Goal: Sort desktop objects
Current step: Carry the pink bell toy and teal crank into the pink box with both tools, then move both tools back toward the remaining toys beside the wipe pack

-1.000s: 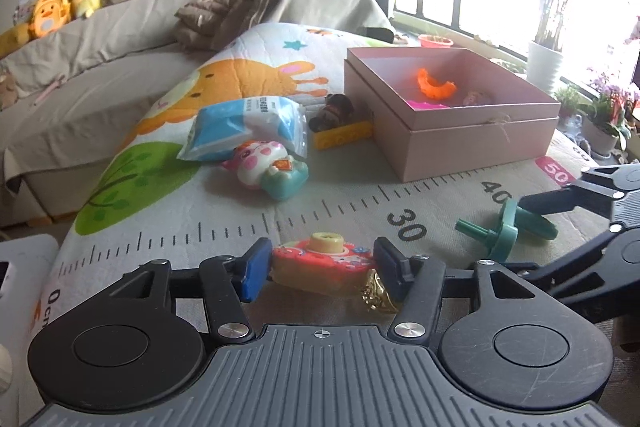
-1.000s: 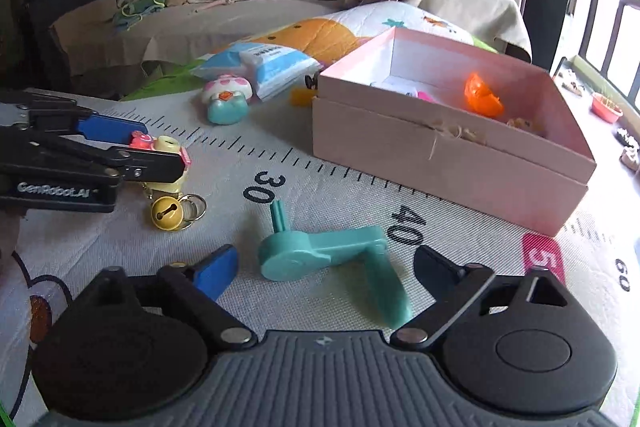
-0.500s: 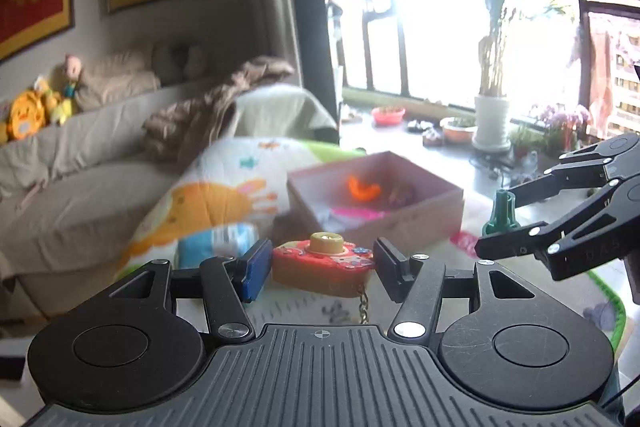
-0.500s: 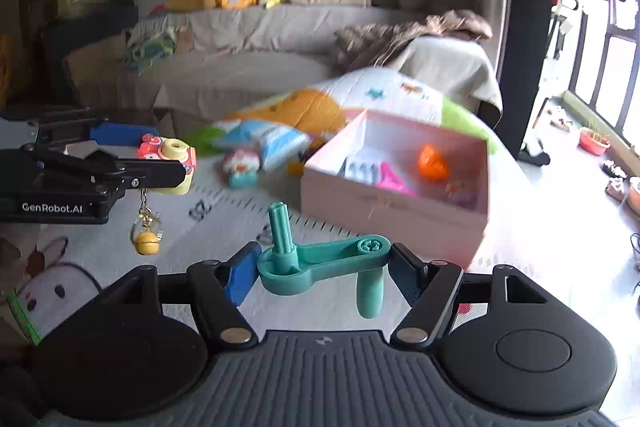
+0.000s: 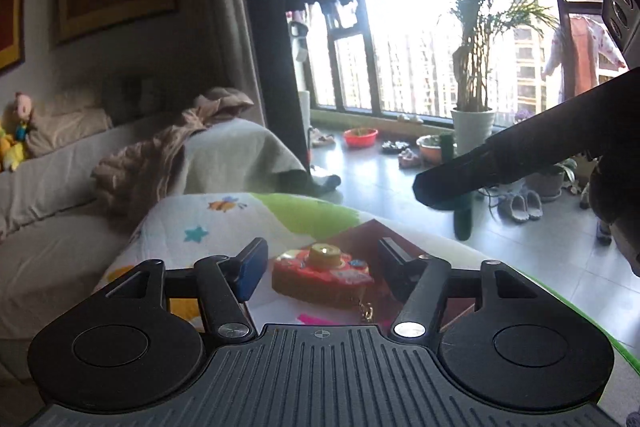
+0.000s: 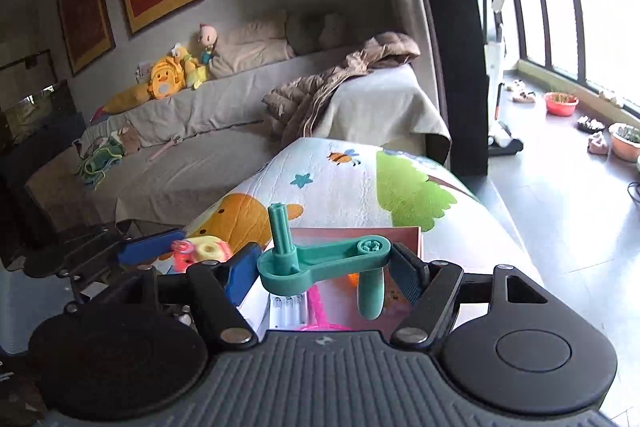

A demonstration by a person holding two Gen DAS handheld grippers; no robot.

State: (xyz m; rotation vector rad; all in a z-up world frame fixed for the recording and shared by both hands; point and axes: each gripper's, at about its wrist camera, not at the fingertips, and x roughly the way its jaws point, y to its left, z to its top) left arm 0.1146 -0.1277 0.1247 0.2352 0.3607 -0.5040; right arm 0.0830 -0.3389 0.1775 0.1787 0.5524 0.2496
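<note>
covering the table (image 6: 472, 227), cartoon mat (image 6: 340, 183)

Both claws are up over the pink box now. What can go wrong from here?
1. Left claw has just been opening; the toy camera sits loose between its jaws and may drop beside the pink box.
2. Right claw has just eased open on the teal crank; it may slip early.
3. The claws are close and may collide.
</note>
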